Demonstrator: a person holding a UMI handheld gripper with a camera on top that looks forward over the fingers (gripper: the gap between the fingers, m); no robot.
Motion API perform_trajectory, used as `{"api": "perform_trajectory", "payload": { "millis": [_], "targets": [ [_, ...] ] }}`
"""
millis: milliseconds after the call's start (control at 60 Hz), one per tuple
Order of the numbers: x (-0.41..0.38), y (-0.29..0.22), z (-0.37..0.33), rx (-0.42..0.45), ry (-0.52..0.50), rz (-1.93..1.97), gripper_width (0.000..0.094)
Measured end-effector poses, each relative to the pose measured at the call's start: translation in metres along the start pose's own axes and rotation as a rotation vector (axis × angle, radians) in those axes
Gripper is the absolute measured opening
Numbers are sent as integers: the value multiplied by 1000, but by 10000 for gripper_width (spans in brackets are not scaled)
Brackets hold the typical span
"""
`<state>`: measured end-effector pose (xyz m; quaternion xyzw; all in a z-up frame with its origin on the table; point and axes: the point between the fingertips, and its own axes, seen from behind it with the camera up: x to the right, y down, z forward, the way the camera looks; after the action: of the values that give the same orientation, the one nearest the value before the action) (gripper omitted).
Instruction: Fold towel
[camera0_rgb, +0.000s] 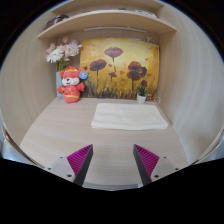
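Currently your gripper (113, 163) looks along a pale wood-grain tabletop (60, 135) set into a light wooden alcove, with side walls curving up on both sides and a shelf (100, 22) running across the top. Across the back wall hangs a yellow-orange poster (120, 68) painted with dark red poppy-like flowers on thin stems; no lettering, brand or label can be read on it or anywhere else. Next in size, the towel (130, 116) lies flat on the tabletop, white or cream, already a neat rectangle, its long side running across the view, well beyond your fingers and a little to the right of centre. At the back left stands a small plush toy (70, 85) in red and orange, upright against the wall, with a cluster of pale pink and white flowers (63, 50) just above it. A tiny potted plant (142, 93) sits at the back right, just behind the towel. Your two fingers are spread wide apart, magenta pads (80, 158) facing each other, with bare tabletop between them; they hold nothing and touch nothing.
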<state>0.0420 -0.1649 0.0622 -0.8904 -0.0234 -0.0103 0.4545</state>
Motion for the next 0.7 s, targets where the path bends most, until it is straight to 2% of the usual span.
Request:
{"api": "perform_trajectory", "payload": {
  "millis": [233, 400, 500, 567, 600, 667, 700],
  "targets": [
    [-48, -67, 124, -3, -55, -14, 783],
    [-52, -83, 197, -60, 15, -38, 704],
    [-49, -72, 221, -118, 52, -52, 636],
    [-43, -76, 224, -108, 80, -24, 476],
    [-43, -77, 224, -106, 81, -20, 453],
    [-32, -76, 224, -107, 122, -19, 246],
    [-32, -76, 225, -104, 125, -34, 205]
  ]
}}
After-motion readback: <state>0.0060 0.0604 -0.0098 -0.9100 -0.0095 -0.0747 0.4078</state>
